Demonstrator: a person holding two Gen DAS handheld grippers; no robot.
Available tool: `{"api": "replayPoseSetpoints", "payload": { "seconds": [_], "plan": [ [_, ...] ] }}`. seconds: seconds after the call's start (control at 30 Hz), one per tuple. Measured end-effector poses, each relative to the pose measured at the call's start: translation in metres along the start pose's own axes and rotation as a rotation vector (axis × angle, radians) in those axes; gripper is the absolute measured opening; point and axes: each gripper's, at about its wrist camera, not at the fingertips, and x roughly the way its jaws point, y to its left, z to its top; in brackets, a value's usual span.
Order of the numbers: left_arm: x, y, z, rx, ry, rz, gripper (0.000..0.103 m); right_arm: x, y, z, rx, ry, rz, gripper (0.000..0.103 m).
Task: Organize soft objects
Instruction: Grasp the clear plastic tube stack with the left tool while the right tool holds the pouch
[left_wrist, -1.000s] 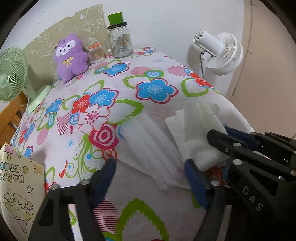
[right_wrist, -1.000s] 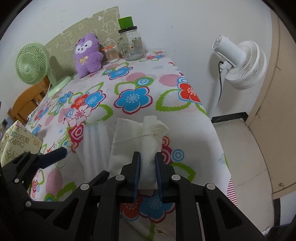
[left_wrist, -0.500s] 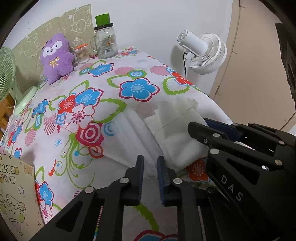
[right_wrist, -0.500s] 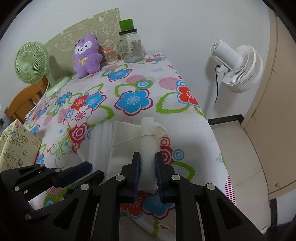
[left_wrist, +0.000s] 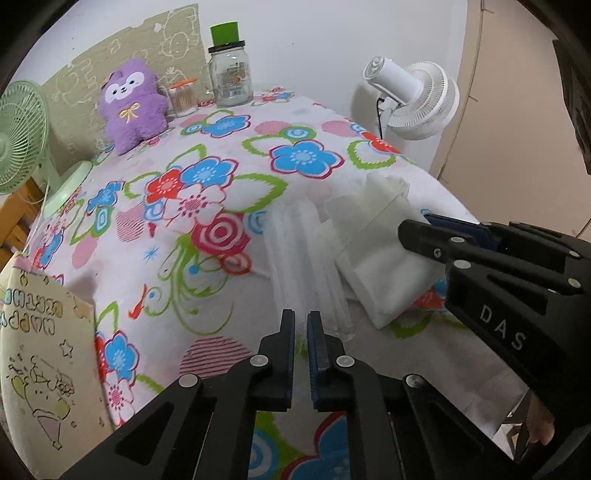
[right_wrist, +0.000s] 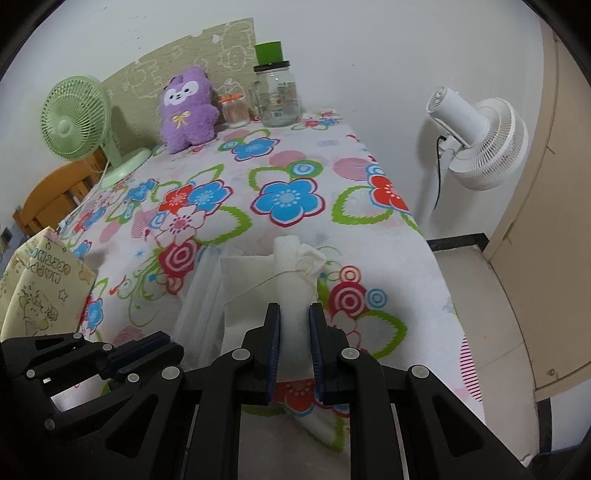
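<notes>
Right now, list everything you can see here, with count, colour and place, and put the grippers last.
white cloth: one, white, near table edge, partly rolled
clear plastic bag: one, see-through, left of the cloth
tablecloth: one, floral, covers the table
plush toy: one, purple, far end
glass jar: one, clear, green cup on top
swab jar: one, orange lid, beside the plush
green fan: one, far left
white fan: one, right of the table
paper bag: one, cream, near left
left gripper: shut on the plastic bag's edge
right gripper: shut on the cloth roll

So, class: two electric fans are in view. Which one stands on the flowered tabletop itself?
The green fan: its round base rests on the flowered cloth at the far left corner. The white fan stands on a pole beside the table, off its right edge.
</notes>
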Motion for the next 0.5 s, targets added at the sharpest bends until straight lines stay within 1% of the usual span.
{"api": "replayPoseSetpoints", "payload": {
  "seconds": [0.03,0.07,0.1,0.17,0.23,0.43,0.5],
  "plan": [
    [0.000,0.001,-0.001,0.000,0.006,0.003,0.008,0.001,0.001,-0.001,-0.002,0.004,-0.002,0.018],
    [0.000,0.003,-0.001,-0.008,0.007,0.008,0.020,0.002,0.002,-0.001,-0.001,0.007,-0.004,0.018],
    [0.000,0.005,-0.001,-0.016,0.007,0.009,0.027,0.003,0.002,-0.002,0.001,0.011,-0.005,0.018],
    [0.000,0.007,0.000,-0.035,0.001,0.021,0.031,0.004,0.001,-0.002,0.006,0.017,-0.008,0.018],
    [0.000,0.006,0.002,-0.032,-0.006,0.035,0.036,0.006,0.001,-0.002,0.007,0.020,-0.011,0.018],
    [0.013,0.006,0.013,-0.050,0.006,0.029,0.044,0.010,-0.001,-0.001,0.002,0.027,-0.017,0.018],
    [0.018,0.008,0.015,-0.068,0.012,0.026,0.044,0.011,-0.001,-0.001,-0.001,0.028,-0.024,0.018]
  ]
}}
